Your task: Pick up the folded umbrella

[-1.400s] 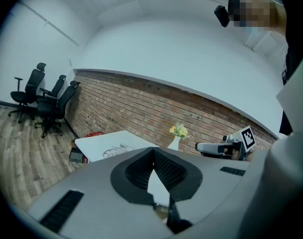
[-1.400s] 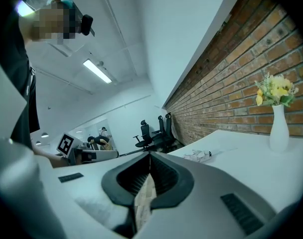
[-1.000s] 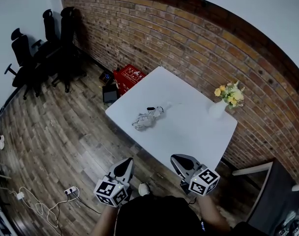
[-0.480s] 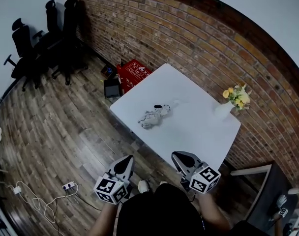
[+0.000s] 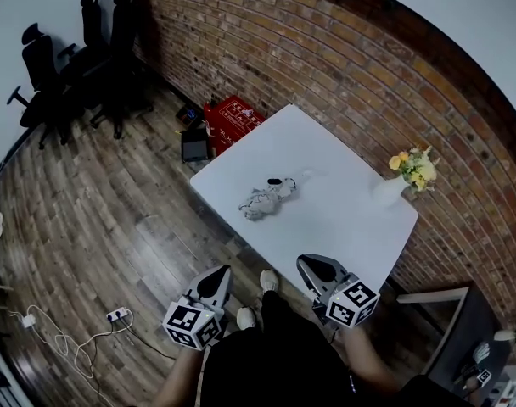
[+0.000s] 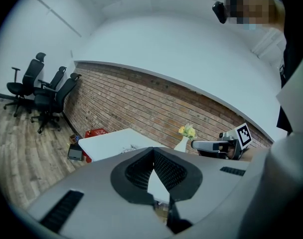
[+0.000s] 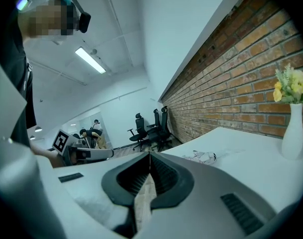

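The folded umbrella (image 5: 266, 197) is a small crumpled grey-and-white bundle with a black end, lying near the middle of the white table (image 5: 343, 227). Both grippers hover short of the table's near edge, apart from the umbrella. In the head view my left gripper (image 5: 219, 273) is at the lower left and my right gripper (image 5: 308, 264) at the lower right. In each gripper view the jaws meet at the tips with nothing between them: left gripper (image 6: 152, 150), right gripper (image 7: 150, 155). The umbrella (image 7: 204, 156) shows far ahead of the right gripper and tiny as the umbrella (image 6: 127, 147) ahead of the left.
A white vase of yellow flowers (image 5: 406, 175) stands at the table's far right by the brick wall (image 5: 326, 49). On the floor left of the table are a red crate (image 5: 232, 115) and a black box (image 5: 194, 146). Office chairs (image 5: 88, 53) stand far left. Cables and a power strip (image 5: 114, 315) lie lower left.
The person has stepped closer to the table, and a shoe now shows between the grippers. Both grippers stay shut and low in front of the body.
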Available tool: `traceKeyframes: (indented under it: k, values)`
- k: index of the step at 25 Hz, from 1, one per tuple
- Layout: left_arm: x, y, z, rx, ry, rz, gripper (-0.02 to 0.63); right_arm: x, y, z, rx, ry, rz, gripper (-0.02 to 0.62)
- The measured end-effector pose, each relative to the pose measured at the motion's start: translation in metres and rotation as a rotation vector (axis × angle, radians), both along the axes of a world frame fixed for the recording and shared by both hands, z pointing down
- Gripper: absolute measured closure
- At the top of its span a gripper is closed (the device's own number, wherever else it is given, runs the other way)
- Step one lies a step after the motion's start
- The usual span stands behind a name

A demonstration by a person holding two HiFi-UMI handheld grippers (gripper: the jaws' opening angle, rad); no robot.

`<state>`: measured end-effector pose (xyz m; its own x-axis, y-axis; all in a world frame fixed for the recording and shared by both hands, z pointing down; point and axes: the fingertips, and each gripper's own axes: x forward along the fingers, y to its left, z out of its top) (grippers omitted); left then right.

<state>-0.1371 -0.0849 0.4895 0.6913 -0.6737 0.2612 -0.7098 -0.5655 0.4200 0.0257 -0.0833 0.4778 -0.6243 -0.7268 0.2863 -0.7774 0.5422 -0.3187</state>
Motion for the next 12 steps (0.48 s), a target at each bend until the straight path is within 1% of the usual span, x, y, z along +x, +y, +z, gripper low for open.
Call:
traceKeyframes:
  k: [2, 8, 12]
  values:
    - [0.001, -0.006, 0.001, -0.001, -0.010, -0.010, 0.592, 0.002, -0.011, 0.007, 0.006, 0.035, -0.017, 0.574]
    - [0.011, -0.035, 0.006, -0.010, -0.042, -0.032, 0.592, 0.009, -0.055, 0.029, 0.052, 0.233, -0.115, 0.572]
    - [0.021, -0.055, 0.007, -0.020, -0.048, -0.047, 0.592, 0.014, -0.088, 0.043, 0.066, 0.323, -0.184, 0.572]
